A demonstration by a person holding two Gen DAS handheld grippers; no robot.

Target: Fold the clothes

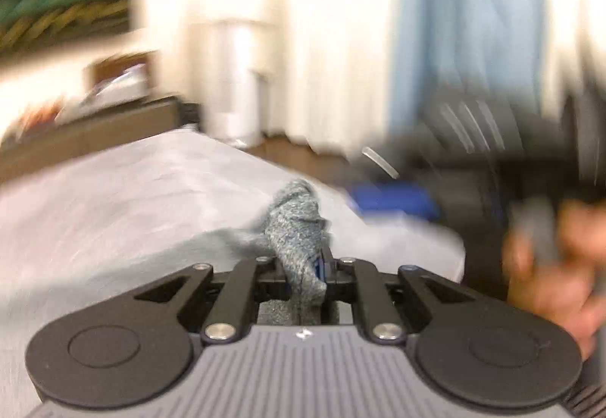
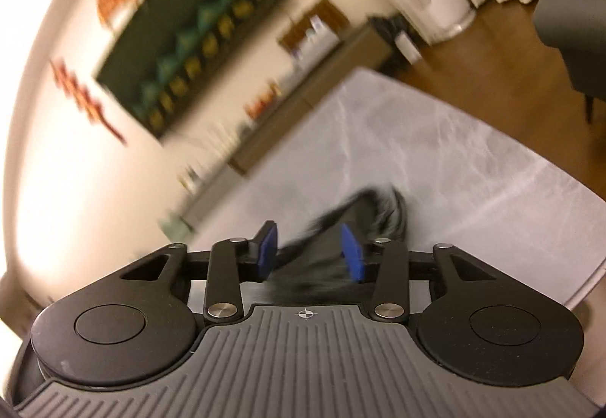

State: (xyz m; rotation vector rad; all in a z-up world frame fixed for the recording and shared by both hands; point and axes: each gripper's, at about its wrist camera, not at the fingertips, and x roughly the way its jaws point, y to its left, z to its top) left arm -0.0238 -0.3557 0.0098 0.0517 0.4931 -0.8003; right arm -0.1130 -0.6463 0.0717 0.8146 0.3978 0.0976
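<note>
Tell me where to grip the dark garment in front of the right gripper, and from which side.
Grip the dark garment at its near end, which already lies between the open right gripper's blue pads. Come straight forward and slightly downward, along the fingers. The cloth runs away from the gripper across the grey sheet, so that end looks nearest and narrow enough to pinch. Blur hides its edges.

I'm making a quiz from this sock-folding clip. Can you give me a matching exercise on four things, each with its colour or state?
Things:
1. left gripper
2. right gripper
3. sheet
4. sock

States:
A. speckled grey knit
B. pale grey, spread flat
C. jaws apart around a blurred dark fabric
D. jaws closed on cloth

Pairs: 1-D, 2-C, 3-B, 4-A
</note>
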